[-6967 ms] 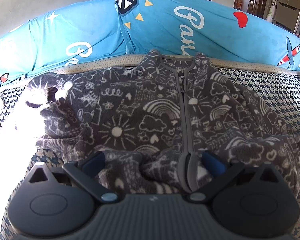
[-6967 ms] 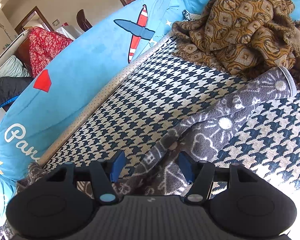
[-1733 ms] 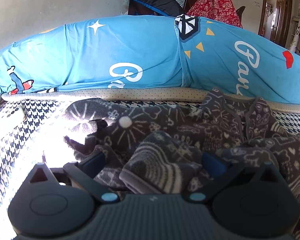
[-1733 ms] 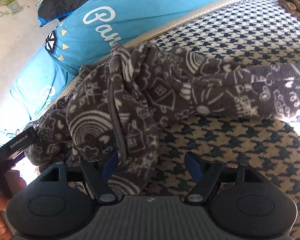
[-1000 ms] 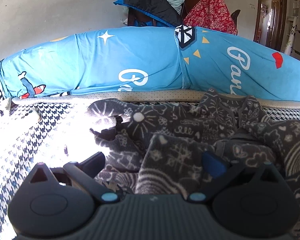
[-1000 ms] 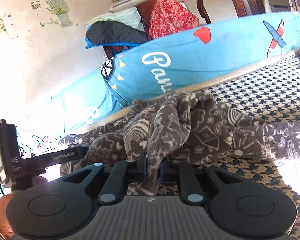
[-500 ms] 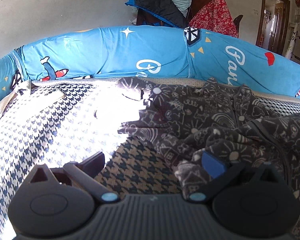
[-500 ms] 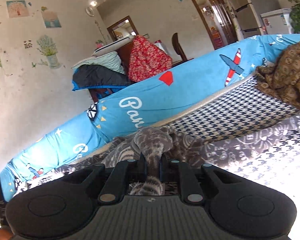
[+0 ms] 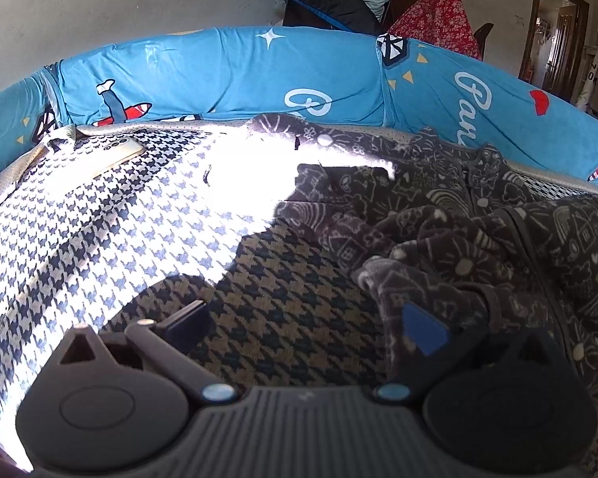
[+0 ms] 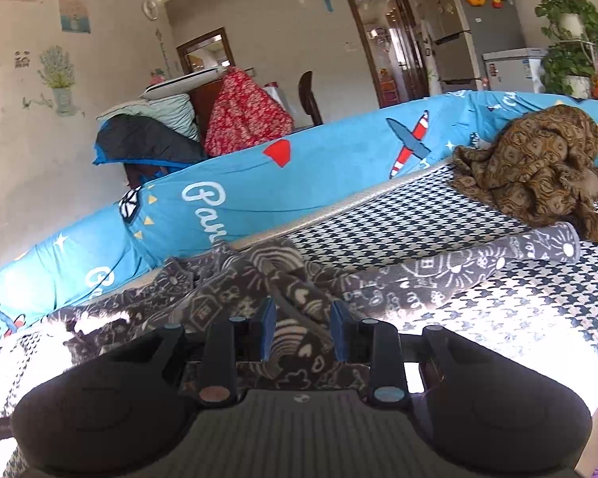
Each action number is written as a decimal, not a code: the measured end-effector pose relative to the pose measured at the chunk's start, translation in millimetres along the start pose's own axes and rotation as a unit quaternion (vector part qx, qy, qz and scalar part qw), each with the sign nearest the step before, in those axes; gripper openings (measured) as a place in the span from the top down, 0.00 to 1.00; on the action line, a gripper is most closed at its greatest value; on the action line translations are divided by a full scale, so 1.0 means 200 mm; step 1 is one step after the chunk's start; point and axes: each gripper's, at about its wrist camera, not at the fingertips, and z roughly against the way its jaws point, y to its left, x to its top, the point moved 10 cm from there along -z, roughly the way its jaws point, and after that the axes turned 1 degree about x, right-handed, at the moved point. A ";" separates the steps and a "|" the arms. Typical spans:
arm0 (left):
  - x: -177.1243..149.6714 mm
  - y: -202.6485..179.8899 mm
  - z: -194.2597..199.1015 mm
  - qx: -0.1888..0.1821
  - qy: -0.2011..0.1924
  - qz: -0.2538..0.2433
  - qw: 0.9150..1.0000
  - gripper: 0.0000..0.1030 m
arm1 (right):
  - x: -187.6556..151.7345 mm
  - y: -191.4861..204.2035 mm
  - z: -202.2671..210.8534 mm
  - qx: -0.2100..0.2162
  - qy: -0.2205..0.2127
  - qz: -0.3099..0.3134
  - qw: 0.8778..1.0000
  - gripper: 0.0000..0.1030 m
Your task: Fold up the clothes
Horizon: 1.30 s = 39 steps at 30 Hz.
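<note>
- Left wrist view: my left gripper (image 9: 305,320) is spread wide over the houndstooth bed cover (image 9: 99,231), with nothing between the fingers. The right finger's blue pad sits just against a rumpled edge of the grey doodle-print fleece onesie (image 9: 450,239), but it isn't pinching it. The onesie is bunched up toward the back-right part of the bed, close to the blue bumper cushion (image 9: 227,75) that runs along the far edge. Harsh sun patch washes out part of the cover and one sleeve near the back edge. There's a phone (image 9: 117,154) lying up in the back-left corner.
- Right wrist view: my right gripper (image 10: 302,332) has just been opening, so the jaws are slightly apart with a fold of the onesie (image 10: 259,286) lying between the pads, which stand clear of it. One sleeve (image 10: 498,257) stretches out flat toward the right side of the bed, ending just beside a crumpled brown patterned blanket (image 10: 538,163) in the far right corner.
</note>
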 end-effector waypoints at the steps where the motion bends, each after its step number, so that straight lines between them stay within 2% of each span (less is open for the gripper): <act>1: 0.00 0.01 0.00 0.001 0.000 0.001 1.000 0.00 | -0.02 0.05 0.00 0.013 0.006 0.013 1.000 0.71; 5: 0.00 0.03 -0.01 0.003 0.003 0.010 1.000 0.00 | -0.14 0.25 -0.03 0.069 0.042 0.060 0.995 0.71; 10: 0.01 0.06 -0.01 0.016 0.006 0.015 1.000 0.00 | -0.32 0.47 -0.03 0.112 0.075 0.123 0.983 0.66; 15: 0.01 0.10 -0.01 0.023 0.006 0.016 1.000 0.00 | -0.45 0.66 -0.03 0.147 0.083 0.168 0.971 0.51; 19: 0.01 0.14 -0.01 0.029 0.007 0.017 0.999 0.00 | -0.54 0.78 -0.03 0.160 0.087 0.202 0.962 0.44; 23: 0.01 0.18 -0.01 0.033 0.009 0.024 0.999 0.00 | -0.61 0.90 -0.03 0.170 0.075 0.246 0.951 0.29; 28: 0.01 0.22 -0.01 0.035 0.011 0.030 0.999 0.00 | -0.70 1.01 -0.05 0.166 0.066 0.293 0.939 0.20; 35: 0.00 0.26 -0.01 0.035 0.015 0.040 0.998 0.00 | -0.82 1.08 -0.18 0.134 0.070 0.336 0.930 0.19; 39: 0.00 0.28 -0.01 0.035 0.015 0.040 0.998 0.00 | -0.85 1.08 -0.24 0.099 0.055 0.364 0.925 0.19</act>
